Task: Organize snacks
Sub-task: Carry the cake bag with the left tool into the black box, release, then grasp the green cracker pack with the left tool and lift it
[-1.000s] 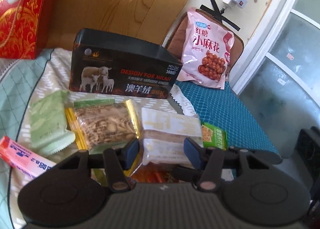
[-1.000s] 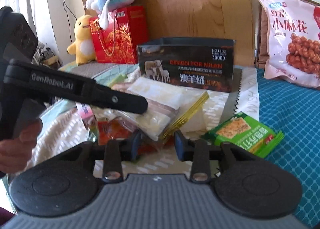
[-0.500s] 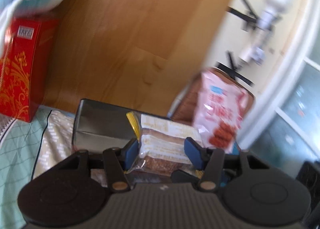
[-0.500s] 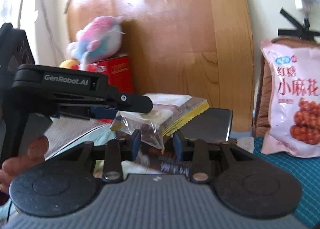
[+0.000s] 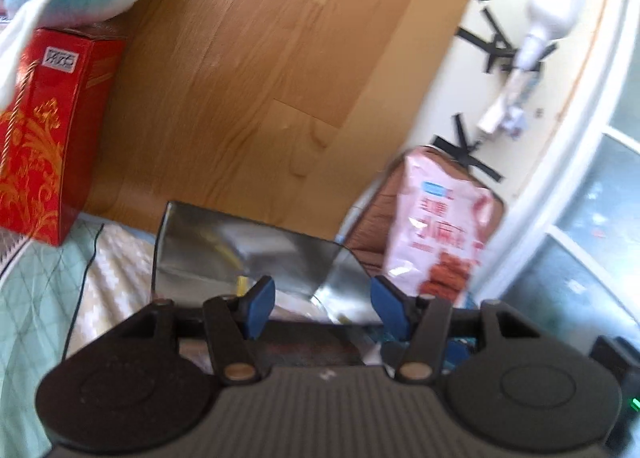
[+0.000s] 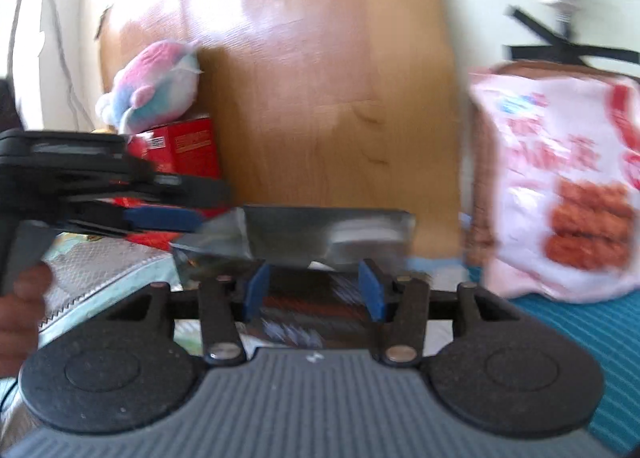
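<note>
both blue-padded grippers, left gripper (image 5: 323, 308) and right gripper (image 6: 314, 290), have just been opening, jaws apart and pinching nothing, at the shiny-lined dark cardboard box (image 5: 256, 258)

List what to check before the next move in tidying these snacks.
1. Left tongs empty: ok, open, nothing between the pads.
2. Right tongs empty: ok, jaws have just been opening, nothing between them.
3. Packet inside the box: ok.
4. Box upright, top open: ok.
5. Pink bag put away: not ok, it leans outside the box.
6. Other snacks left outside: cannot tell, out of view.
</note>
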The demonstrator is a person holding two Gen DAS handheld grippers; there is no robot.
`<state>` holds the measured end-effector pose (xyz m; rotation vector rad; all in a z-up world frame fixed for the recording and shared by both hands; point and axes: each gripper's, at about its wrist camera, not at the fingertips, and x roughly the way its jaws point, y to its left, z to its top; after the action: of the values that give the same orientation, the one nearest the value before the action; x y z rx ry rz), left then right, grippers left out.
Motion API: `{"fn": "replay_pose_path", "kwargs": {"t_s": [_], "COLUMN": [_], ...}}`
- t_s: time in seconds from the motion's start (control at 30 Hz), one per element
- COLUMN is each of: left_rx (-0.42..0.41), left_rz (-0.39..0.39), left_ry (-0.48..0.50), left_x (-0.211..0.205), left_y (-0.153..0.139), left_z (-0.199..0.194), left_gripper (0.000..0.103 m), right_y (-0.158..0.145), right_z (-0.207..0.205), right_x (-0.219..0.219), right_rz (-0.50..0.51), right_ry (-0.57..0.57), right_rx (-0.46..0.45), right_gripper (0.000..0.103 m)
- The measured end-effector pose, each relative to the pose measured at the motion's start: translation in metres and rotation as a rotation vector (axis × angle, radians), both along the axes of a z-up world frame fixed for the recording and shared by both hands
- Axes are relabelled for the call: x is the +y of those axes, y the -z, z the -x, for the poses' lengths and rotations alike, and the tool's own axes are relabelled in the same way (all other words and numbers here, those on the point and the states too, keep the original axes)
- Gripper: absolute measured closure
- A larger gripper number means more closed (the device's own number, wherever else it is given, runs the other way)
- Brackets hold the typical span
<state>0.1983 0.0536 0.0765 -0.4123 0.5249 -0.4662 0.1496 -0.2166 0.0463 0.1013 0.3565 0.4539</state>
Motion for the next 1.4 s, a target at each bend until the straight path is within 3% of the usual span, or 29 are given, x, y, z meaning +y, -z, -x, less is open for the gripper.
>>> {"fn": "replay_pose_path", "kwargs": {"t_s": [0.1, 0.2, 0.3, 0.5, 0.53, 0.6, 0.7, 0.8, 0.93, 0.97, 1.03, 1.1, 1.2, 1.3, 1.4], "left_rx": [0.041, 0.072, 0.102, 0.143, 0.143, 0.149, 0.165, 0.193, 0.216, 0.209, 0.192, 0.182, 0.208, 0.274, 0.249], "left_rz": [0.029, 0.003, -0.006, 0.001, 0.000, -0.003, -0.002, -0.010, -0.007, -0.012, -0.026, -0.034, -0.062, -0.107, -0.160], "left_ry": [0.046, 0.118, 0.157, 0.184, 0.186, 0.185, 0.190, 0.202, 0.215, 0.215, 0.205, 0.197, 0.188, 0.204, 0.185], "left_x": [-0.004, -0.029, -0.052, -0.068, -0.069, -0.069, -0.069, -0.067, -0.061, -0.057, -0.051, -0.045, -0.046, -0.057, -0.062], "left_y": [0.008, 0.019, 0.030, 0.041, 0.041, 0.040, 0.041, 0.049, 0.053, 0.051, 0.047, 0.043, 0.048, 0.062, 0.061], "left_z": [0.019, 0.031, 0.042, 0.062, 0.065, 0.070, 0.075, 0.085, 0.102, 0.108, 0.118, 0.125, 0.125, 0.118, 0.122], "left_gripper": [0.049, 0.049, 0.049, 0.049, 0.049, 0.049, 0.049, 0.049, 0.049, 0.049, 0.045, 0.043, 0.043, 0.055, 0.064], "right_y": [0.012, 0.026, 0.034, 0.045, 0.044, 0.044, 0.045, 0.050, 0.043, 0.040, 0.036, 0.035, 0.042, 0.051, 0.045], "right_z": [0.014, 0.031, 0.051, 0.064, 0.068, 0.077, 0.091, 0.114, 0.138, 0.139, 0.139, 0.137, 0.131, 0.126, 0.125], "right_x": [-0.038, -0.069, -0.076, -0.053, -0.051, -0.054, -0.061, -0.051, -0.039, -0.039, -0.038, -0.033, -0.019, 0.001, 0.007], "right_rz": [-0.015, -0.067, -0.087, -0.028, -0.017, -0.020, -0.084, -0.119, 0.011, 0.032, 0.053, 0.069, 0.124, 0.196, 0.231], "right_ry": [0.085, 0.140, 0.150, 0.084, 0.073, 0.049, -0.013, -0.221, -0.238, -0.230, -0.229, -0.262, -0.315, -0.329, -0.318], "right_rx": [0.094, 0.195, 0.222, 0.240, 0.229, 0.223, 0.286, 0.364, 0.280, 0.260, 0.225, 0.212, 0.206, 0.158, 0.152], "right_gripper": [0.050, 0.049, 0.049, 0.053, 0.066, 0.078, 0.079, 0.087, 0.083, 0.079, 0.061, 0.055, 0.055, 0.055, 0.059]}}
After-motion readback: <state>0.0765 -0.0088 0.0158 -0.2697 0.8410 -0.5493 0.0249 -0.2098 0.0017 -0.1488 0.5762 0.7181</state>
